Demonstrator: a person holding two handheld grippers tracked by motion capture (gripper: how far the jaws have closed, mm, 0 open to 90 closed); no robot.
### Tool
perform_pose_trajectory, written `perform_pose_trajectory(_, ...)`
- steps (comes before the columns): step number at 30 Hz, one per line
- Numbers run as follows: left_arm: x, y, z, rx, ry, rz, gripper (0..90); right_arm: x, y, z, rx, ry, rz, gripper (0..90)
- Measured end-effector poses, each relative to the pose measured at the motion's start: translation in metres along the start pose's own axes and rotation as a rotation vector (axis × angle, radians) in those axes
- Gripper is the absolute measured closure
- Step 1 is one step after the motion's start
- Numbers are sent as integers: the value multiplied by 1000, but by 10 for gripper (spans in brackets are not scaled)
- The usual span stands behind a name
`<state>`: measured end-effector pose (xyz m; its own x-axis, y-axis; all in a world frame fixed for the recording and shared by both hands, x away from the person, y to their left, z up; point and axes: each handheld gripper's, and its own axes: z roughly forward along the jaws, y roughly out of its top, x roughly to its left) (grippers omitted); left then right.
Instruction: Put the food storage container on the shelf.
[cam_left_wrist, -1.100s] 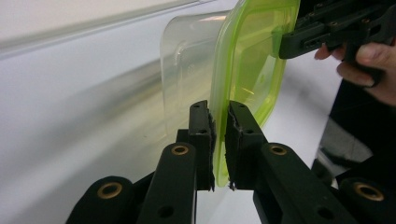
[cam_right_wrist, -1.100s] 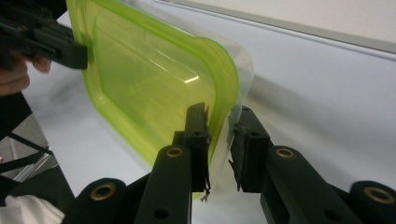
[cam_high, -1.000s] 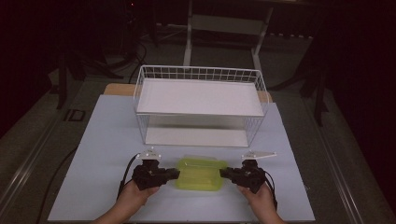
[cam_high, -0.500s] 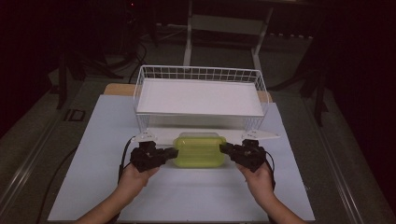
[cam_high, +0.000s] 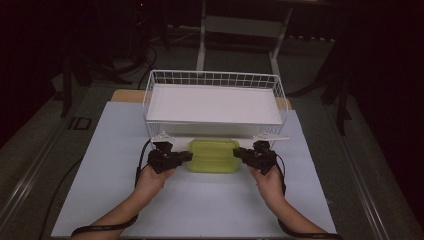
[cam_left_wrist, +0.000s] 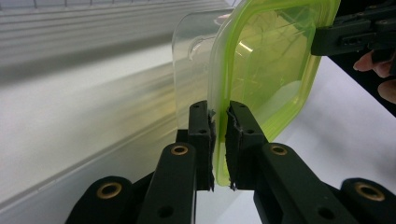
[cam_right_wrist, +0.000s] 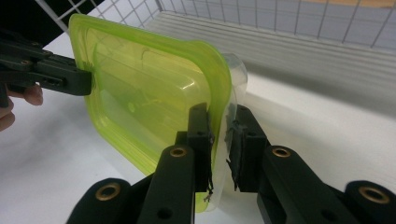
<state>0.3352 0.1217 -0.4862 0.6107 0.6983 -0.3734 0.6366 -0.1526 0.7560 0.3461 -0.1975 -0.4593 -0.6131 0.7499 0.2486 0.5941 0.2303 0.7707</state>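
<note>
High view. Desk (cam_high: 200, 210), white top. Wire basket (cam_high: 212, 102) at the far side, white shelf inside. Green-lidded clear box (cam_high: 213, 155) just in front of the basket's near edge, held between the two claws. Left claw (cam_high: 186, 157) at the box's left end; right claw (cam_high: 239, 152) at its right end. Both forearms come in from the near edge, angled slightly inward, hands wrapped around the claw bodies, claws pointing at each other across the box. Left hand (cam_high: 152, 176) and right hand (cam_high: 267, 179) sit at about the same level, palms turned inward (cables trail back along both wrists).

Left gripper view. Left claw (cam_left_wrist: 219, 140) nearly closed, its pads clamped on the rim of the green lid (cam_left_wrist: 266, 70), with the clear box wall (cam_left_wrist: 194, 70) just behind the lid. The box stands edge-on here, tilted in the frame. The other claw (cam_left_wrist: 322, 39) grips the far rim at upper right, with fingertips (cam_left_wrist: 373, 63) beside it. Basket front (cam_left_wrist: 93, 28) lies to the left.

Right gripper view. Right claw (cam_right_wrist: 219, 135) nearly closed, its pads pinching the lid rim (cam_right_wrist: 219, 79) and the clear wall together. The other claw (cam_right_wrist: 84, 79) grips the opposite rim at left. Basket wire (cam_right_wrist: 280, 23) runs across the top.
</note>
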Motion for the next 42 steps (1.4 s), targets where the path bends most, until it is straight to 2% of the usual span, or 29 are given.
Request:
perform_pose_trajectory(13, 12, 1, 20, 20, 8, -24, 818, -16, -3, 20, 10, -45, -2, 790)
perform_pose_trajectory(20, 19, 3, 22, 10, -7, -26, 813, -18, -1, 25, -1, -59, -2, 781)
perform_pose_trajectory(26, 19, 4, 24, -20, 6, -23, 797, -20, 0, 28, -22, -70, 7, 769)
perform_pose_trajectory(29, 20, 5, 26, -38, 15, -18, 787, -19, 0, 29, -37, -92, -16, 755)
perform_pose_trajectory(34, 21, 5, 29, -66, 34, -20, 766, -16, -1, 32, -70, -156, -67, 719)
perform_pose_trajectory(38, 23, 6, 33, -86, 44, -21, 751, -12, -3, 36, -98, -215, -138, 688)
perform_pose_trajectory(41, 24, 7, 36, -96, 38, -44, 744, -16, -4, 38, -117, -207, -126, 679)
perform_pose_trajectory(42, 25, 7, 36, -100, 42, -36, 741, -17, -4, 39, -118, -209, -120, 668)
